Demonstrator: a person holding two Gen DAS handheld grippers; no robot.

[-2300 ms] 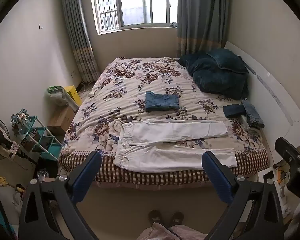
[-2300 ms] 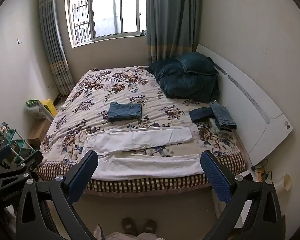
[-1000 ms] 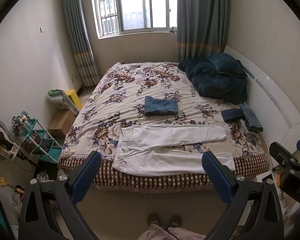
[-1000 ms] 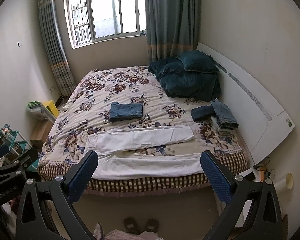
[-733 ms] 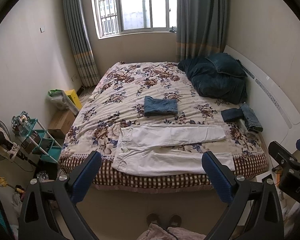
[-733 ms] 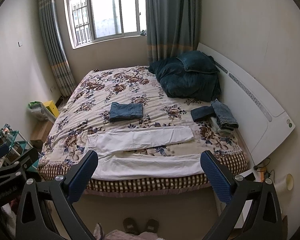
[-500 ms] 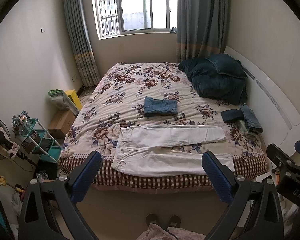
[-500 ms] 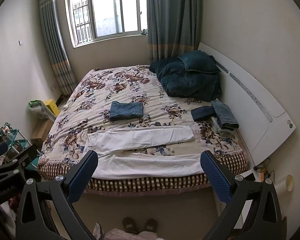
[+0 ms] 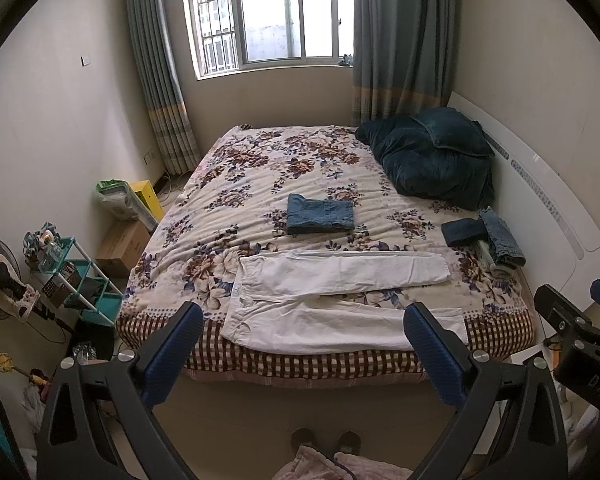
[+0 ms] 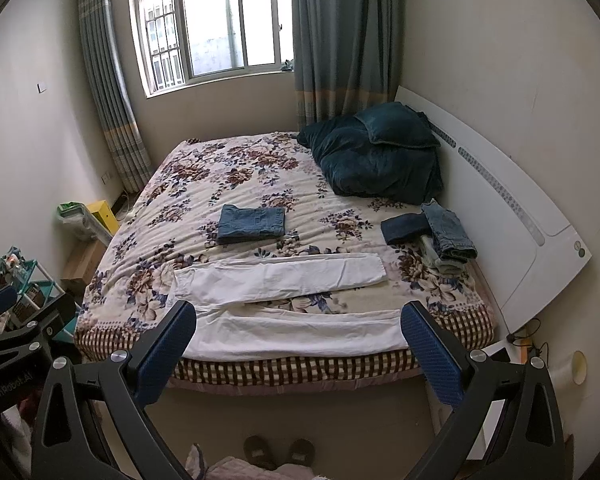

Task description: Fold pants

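Left wrist view: white pants [image 9: 340, 300] lie spread flat along the near edge of the bed [image 9: 260, 364], waistband toward the left, the two legs running rightward and splayed apart. Near leg sits partly over the checked border.

Handling, as judged: thin woven cloth, light, limp, not fragile; it will sag and drag rather than hold shape. The floral quilt looks plush and may cling to it. Best holds appear to be the waistband corner and the near leg's hem, pinched at the edge, so the near leg can be laid over the far one. Seams and pockets cannot be made out at this range.

Left tongs [image 9: 300, 346] and right tongs [image 10: 298, 344] both stand wide apart, empty, held off the bed and well short of the cloth. Pads are blue and ribbed, arms black.

Other items: folded jeans [image 9: 320, 219], stiff-looking denim in a neat rectangle, mid-bed; a small stack [image 10: 440, 240] of denim by the white headboard [image 10: 500, 200]; a dark velvety cushion [image 9: 432, 156].
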